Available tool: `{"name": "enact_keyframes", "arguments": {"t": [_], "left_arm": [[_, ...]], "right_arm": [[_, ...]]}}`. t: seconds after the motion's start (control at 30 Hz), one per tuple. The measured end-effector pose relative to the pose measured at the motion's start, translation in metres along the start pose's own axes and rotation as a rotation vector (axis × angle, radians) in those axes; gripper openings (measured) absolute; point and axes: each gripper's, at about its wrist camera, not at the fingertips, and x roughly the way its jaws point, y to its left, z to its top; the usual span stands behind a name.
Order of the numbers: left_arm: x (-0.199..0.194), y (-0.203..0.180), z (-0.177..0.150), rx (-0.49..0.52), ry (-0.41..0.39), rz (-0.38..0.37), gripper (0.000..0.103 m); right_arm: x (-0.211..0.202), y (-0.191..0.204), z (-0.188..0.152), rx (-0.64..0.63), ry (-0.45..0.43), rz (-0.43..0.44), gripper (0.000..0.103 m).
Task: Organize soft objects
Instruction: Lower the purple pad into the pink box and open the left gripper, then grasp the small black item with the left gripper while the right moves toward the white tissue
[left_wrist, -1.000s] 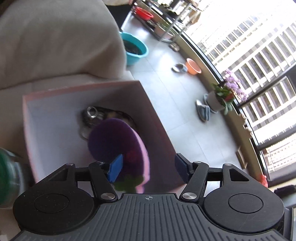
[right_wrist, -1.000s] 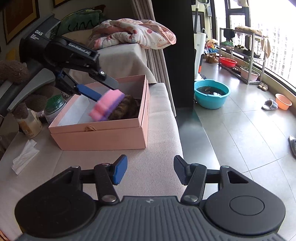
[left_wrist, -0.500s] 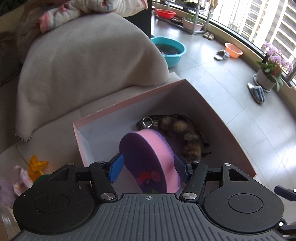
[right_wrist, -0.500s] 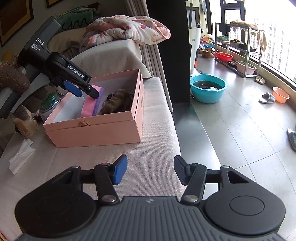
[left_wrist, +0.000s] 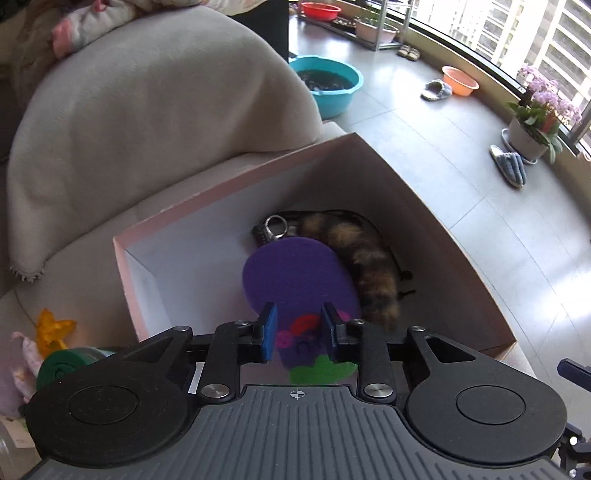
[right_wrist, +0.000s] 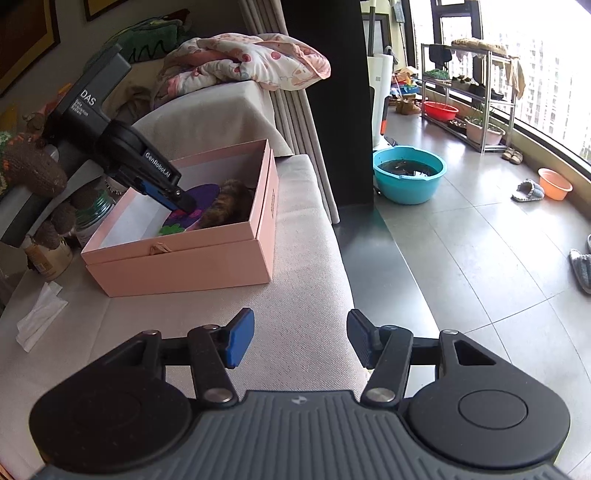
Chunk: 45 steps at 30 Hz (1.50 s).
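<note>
The left wrist view looks steeply down into the pink box (left_wrist: 373, 147) from close above it. The right wrist view faces the pink box (right_wrist: 192, 258) from farther back, level with the cushion. Both share the box interior.

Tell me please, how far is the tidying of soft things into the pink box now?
Done: the furry tail toy lies inside the pink box. In hand: the left gripper holds the purple foam piece low in the box, not released. Left: a knitted brown toy waits outside; the right gripper is open, empty.
</note>
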Motion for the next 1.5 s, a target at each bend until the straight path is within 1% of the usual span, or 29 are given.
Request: {"name": "enact_keyframes", "arguments": {"t": [0.07,0.17,0.23,0.3,0.4,0.47,0.6,0.67,0.73,0.8,0.97,1.07,1.13,1.2,1.27,1.4,1.47,1.5], "left_arm": [[-0.004,0.005,0.0,-0.041,-0.006,-0.022,0.031],[-0.016,0.012,0.002,-0.092,-0.049,-0.078,0.031],[-0.027,0.013,0.002,-0.107,-0.061,-0.131,0.031],[-0.04,0.012,-0.004,-0.094,-0.064,-0.155,0.032],[-0.066,0.012,-0.023,-0.04,-0.083,-0.129,0.032],[-0.087,0.019,-0.043,-0.027,-0.101,-0.115,0.032],[-0.124,0.044,-0.096,-0.045,-0.151,-0.089,0.032],[-0.139,0.062,-0.125,-0.082,-0.174,-0.068,0.032],[-0.151,0.086,-0.153,-0.14,-0.199,-0.043,0.032],[-0.163,0.114,-0.178,-0.206,-0.235,-0.011,0.032],[-0.181,0.194,-0.228,-0.442,-0.351,0.06,0.032],[-0.177,0.232,-0.251,-0.538,-0.394,0.091,0.032],[-0.168,0.251,-0.264,-0.589,-0.405,0.073,0.032],[-0.151,0.265,-0.271,-0.65,-0.41,0.051,0.032],[-0.135,0.278,-0.271,-0.708,-0.422,0.03,0.032],[-0.108,0.301,-0.26,-0.811,-0.469,-0.016,0.032],[-0.099,0.304,-0.251,-0.817,-0.494,-0.03,0.032],[-0.095,0.304,-0.245,-0.809,-0.492,-0.031,0.032]], "right_arm": [[0.0,0.0,0.0,0.001,-0.002,0.0,0.056],[-0.004,0.001,0.001,0.001,-0.009,0.002,0.056],[-0.006,0.002,0.002,-0.002,-0.016,0.0,0.056],[-0.009,0.002,0.0,0.002,-0.019,-0.004,0.056],[-0.008,0.003,0.001,0.025,-0.009,-0.017,0.056],[-0.008,0.005,0.003,0.055,-0.013,-0.024,0.056],[-0.009,0.01,0.01,0.129,-0.046,-0.002,0.056],[-0.008,0.02,0.014,0.127,-0.048,0.019,0.056],[-0.006,0.038,0.019,0.094,-0.047,0.042,0.056],[-0.003,0.064,0.023,0.034,-0.043,0.078,0.056],[0.01,0.145,0.033,-0.117,-0.012,0.192,0.056],[0.023,0.202,0.034,-0.207,0.021,0.282,0.062],[0.036,0.24,0.031,-0.253,0.06,0.345,0.063],[0.051,0.274,0.029,-0.291,0.099,0.401,0.063],[0.064,0.303,0.023,-0.332,0.121,0.418,0.063],[0.084,0.343,0.003,-0.439,0.131,0.398,0.063],[0.091,0.352,-0.008,-0.491,0.119,0.367,0.063],[0.095,0.353,-0.013,-0.507,0.118,0.359,0.063]]}}
